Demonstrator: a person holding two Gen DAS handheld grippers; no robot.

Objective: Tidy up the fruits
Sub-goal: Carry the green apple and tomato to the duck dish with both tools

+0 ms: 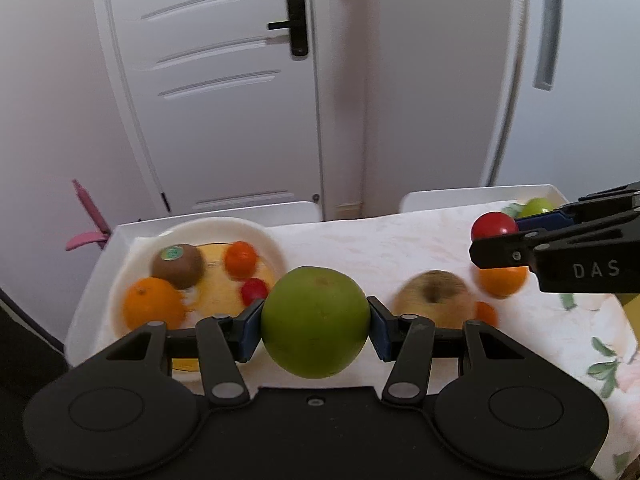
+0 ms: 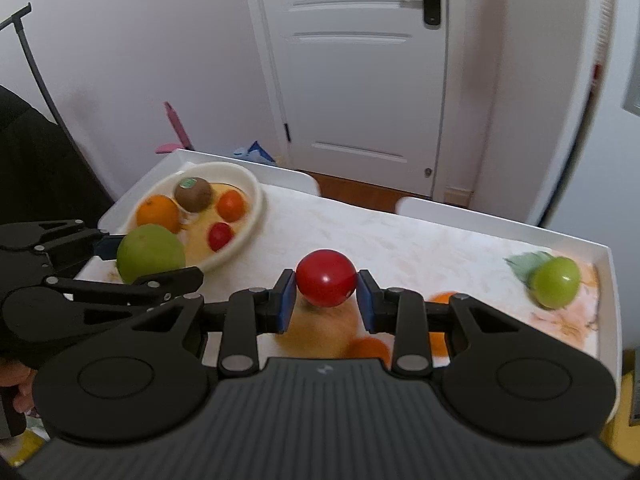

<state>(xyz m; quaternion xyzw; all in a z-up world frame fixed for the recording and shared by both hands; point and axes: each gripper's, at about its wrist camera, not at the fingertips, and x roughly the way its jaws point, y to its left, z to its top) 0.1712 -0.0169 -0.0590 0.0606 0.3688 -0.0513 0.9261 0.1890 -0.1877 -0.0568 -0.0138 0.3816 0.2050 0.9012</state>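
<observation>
My left gripper [image 1: 315, 322] is shut on a large green fruit [image 1: 315, 322], held above the table just right of the white bowl [image 1: 256, 232]. The bowl holds an orange [image 1: 152, 308], a kiwi [image 1: 178, 266], a small orange fruit [image 1: 240, 259] and a small red fruit [image 1: 254, 291]. My right gripper [image 2: 326, 298] is shut on a red round fruit [image 2: 326, 278], lifted above the table. The left gripper [image 2: 132, 268] and its green fruit [image 2: 150, 252] show at the left of the right wrist view. A brown pear-like fruit [image 1: 432, 298] and oranges [image 1: 500, 282] lie on the cloth.
A small green apple [image 2: 556, 282] lies near the tray's far right corner. The white tray [image 2: 600, 248] has raised edges and a floral cloth [image 2: 400, 236]. A white door [image 2: 360, 80] and a pink object [image 2: 176, 124] stand behind the table.
</observation>
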